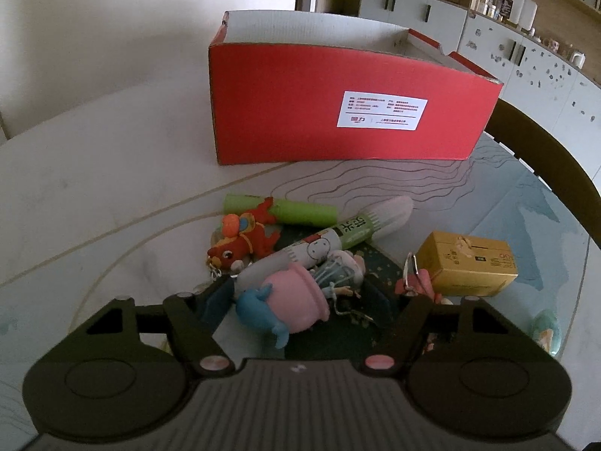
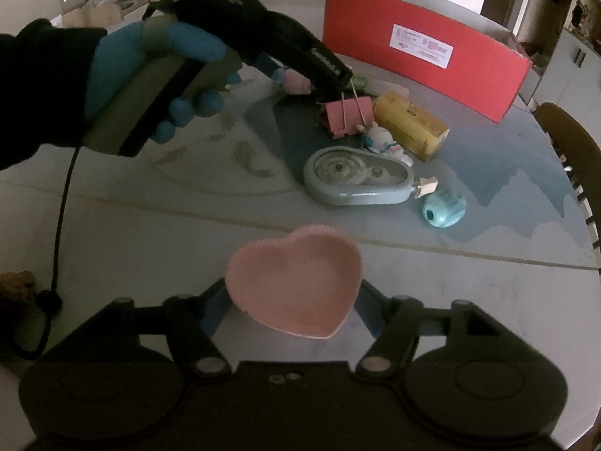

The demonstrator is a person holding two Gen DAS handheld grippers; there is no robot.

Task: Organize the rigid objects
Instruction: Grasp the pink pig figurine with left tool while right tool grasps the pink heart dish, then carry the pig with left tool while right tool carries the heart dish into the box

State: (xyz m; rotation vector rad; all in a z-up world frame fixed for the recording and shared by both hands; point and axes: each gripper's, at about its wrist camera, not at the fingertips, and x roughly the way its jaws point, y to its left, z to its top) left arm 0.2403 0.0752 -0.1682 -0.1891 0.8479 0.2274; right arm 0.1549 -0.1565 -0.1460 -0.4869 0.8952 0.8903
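Trouble could come from the crowded pile of toys on the bench (image 1: 94, 188), I think. The left gripper (image 1: 311, 300) hangs over a pink pot toy (image 1: 300, 300) with a blue whale (image 1: 263, 312) on it, and that toy leans on a green and white pen (image 1: 338, 236) and a red fish toy (image 1: 244, 240). If the fingers (image 1: 210, 300) close here, they may knock the pen or drag the strings of the small charm beside the pot. The pot is round and smooth, so it may also slip out. The left fingers are spread wide, one on each side of the pot, and I cannot tell if they touch it. The right gripper (image 2: 293, 300) has a pink heart dish (image 2: 296, 285) sitting between its fingers (image 2: 214, 312). They look close against the sides of the dish, as if pinching it, and the dish looks lifted off the bench. It could tip if the pinch is loose. The red box (image 1: 338, 112) stands open at the far side of the bench, well apart from the pile. A yellow box (image 1: 465, 263), a pink clip (image 2: 349, 116), a grey tape tool (image 2: 357, 184) and a small blue toy (image 2: 445, 208) lie on the bench too, not in the red box yet.
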